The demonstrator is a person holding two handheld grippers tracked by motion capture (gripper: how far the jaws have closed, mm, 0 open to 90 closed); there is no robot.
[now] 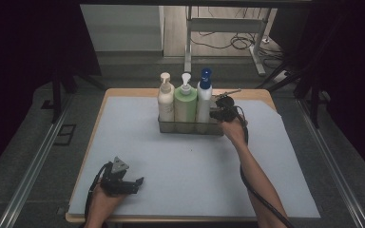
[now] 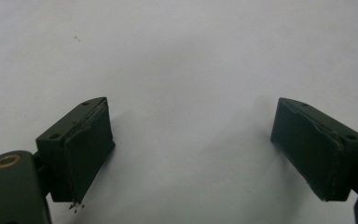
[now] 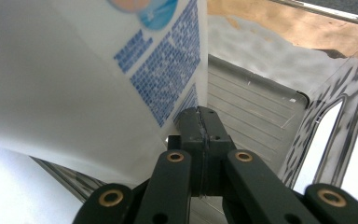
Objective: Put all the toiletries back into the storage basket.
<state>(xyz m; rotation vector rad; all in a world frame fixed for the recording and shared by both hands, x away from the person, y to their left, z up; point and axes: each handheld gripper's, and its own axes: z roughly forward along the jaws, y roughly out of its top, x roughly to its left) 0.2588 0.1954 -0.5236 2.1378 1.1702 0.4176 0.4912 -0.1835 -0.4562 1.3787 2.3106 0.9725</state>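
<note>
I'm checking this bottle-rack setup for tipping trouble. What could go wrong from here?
The shut right gripper sits inside the metal rack, right beside the white bottle with the blue pump; a sideways nudge could tip it onto the green bottle. Pulling out carelessly might also snag the rack's end wall and drag it.

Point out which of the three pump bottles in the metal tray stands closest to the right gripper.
The white pump bottle with the blue pump head, at the right end of the row. The green bottle and cream bottle stand farther from the right gripper.

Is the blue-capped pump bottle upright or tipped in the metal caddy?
Upright. The blue-capped pump bottle stands straight in the metal caddy, its pump head on top, level with the two bottles beside it.
</note>
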